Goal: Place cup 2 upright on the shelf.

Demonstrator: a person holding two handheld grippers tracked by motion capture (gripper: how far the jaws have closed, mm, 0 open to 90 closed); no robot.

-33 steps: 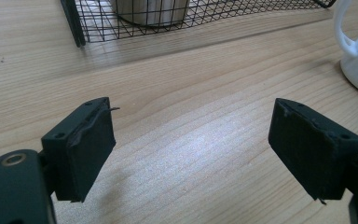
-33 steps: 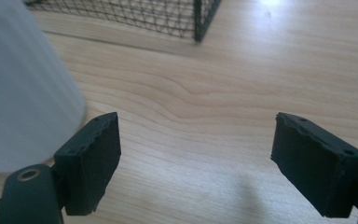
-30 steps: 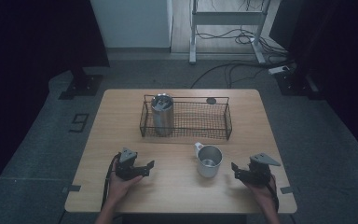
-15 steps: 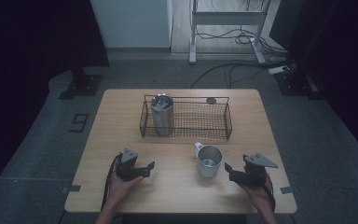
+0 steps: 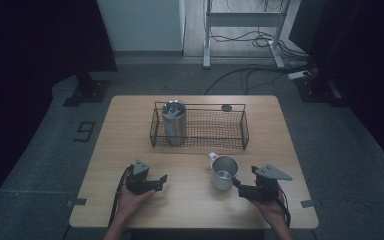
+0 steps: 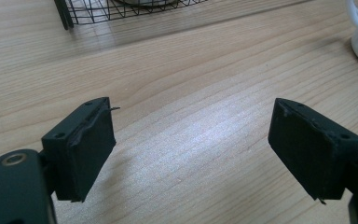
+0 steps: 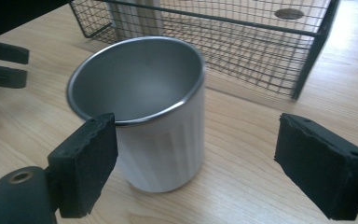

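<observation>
White enamel mug (image 5: 224, 172) stands upright on the table (image 5: 130, 125), long axis vertical, mouth up, handle at about eleven o'clock toward the wire basket (image 5: 243, 131). Since a second ago the right gripper (image 5: 237, 186) has closed in from four o'clock, its jaws just opening, apart and empty: a grasp looks near. Left gripper (image 5: 164, 180) rests at eight o'clock, jaws apart, holding nothing.
</observation>
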